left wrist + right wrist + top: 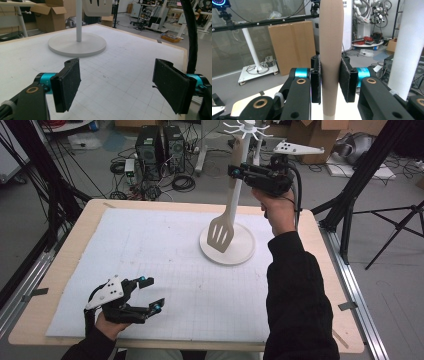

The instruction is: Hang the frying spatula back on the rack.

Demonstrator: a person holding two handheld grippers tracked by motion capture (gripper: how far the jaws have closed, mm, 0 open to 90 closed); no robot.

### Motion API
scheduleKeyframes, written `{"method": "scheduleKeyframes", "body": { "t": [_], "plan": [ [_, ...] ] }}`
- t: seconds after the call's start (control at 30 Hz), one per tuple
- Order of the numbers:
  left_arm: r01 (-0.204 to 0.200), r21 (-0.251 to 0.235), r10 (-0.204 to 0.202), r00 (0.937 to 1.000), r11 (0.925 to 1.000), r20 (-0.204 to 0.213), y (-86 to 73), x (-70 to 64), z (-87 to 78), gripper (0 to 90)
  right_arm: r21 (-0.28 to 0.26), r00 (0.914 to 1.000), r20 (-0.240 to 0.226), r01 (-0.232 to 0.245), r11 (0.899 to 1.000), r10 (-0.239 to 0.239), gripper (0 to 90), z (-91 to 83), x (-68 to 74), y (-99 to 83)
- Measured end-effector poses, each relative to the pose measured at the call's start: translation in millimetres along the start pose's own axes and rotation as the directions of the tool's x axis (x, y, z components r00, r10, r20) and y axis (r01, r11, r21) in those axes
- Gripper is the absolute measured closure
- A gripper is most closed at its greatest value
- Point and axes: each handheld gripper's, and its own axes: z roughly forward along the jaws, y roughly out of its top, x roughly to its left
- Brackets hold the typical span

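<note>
Pinching the wooden handle of a slotted spatula (227, 207), the right gripper (239, 171) has its two black fingers (316, 80) pressed flat against opposite sides of the handle, seen close up in the right gripper view where the tan handle (331, 50) runs straight up between the pads. No brand, label or readable writing shows on the spatula, the grippers or the stand. In the high view the spatula hangs lifted above the table, its long axis close to vertical with a slight lean: the handle end points up toward the gripper and the pale slotted blade (220, 233) points down, hovering over the round white base (240, 252) of a utensil stand. The stand's white pole (79, 22) rises from that base just beside the spatula, and a ring of small hooks (247, 129) crowns its top. The person's right hand (276, 207) grips the gripper from below, with a dark sleeve behind it. The left gripper (148, 294) is well apart, near the front left of the table, its fingers (68, 83) spread wide with nothing between them, low over a white gridded mat (150, 260) that covers most of the light wooden table (65, 265).
</note>
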Motion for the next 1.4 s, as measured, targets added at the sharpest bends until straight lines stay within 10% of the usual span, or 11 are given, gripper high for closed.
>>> {"method": "scheduleKeyframes", "body": {
  "t": [0.63,0.77,0.93,1.23,1.4],
  "plan": [
    [0.003,-0.009,-0.003,0.9999,1.0,-0.011,0.2,2.2,-1.8,22.7,0.006,0.9983,0.04,-0.044,0.999,0.043,73.3,4.6,-14.0,-0.8],
    [0.003,-0.008,-0.003,0.9998,1.0,-0.017,-0.2,3.4,-2.7,22.7,-0.004,0.9946,0.102,-0.02,1.0,0.02,61.4,-0.1,-5.4,-3.2],
    [0.006,-0.008,-0.006,0.9995,1.0,-0.032,-0.7,6.0,-4.0,22.7,0.03,0.9701,0.238,0.045,0.999,-0.05,47.8,-19.1,8.5,-11.9],
    [0.034,-0.026,-0.035,0.9981,0.9991,-0.051,-1.8,12.7,-6.2,22.7,0.175,0.9446,0.301,0.079,0.981,-0.13,26.2,-55.4,32.1,-69.8],
    [0.049,-0.047,-0.053,0.9962,0.9977,-0.07,-1.2,19.5,-8.9,22.7,0.265,0.9383,0.317,0.053,0.963,-0.139,20.3,-79.1,48.6,-136.2]
  ]
}}
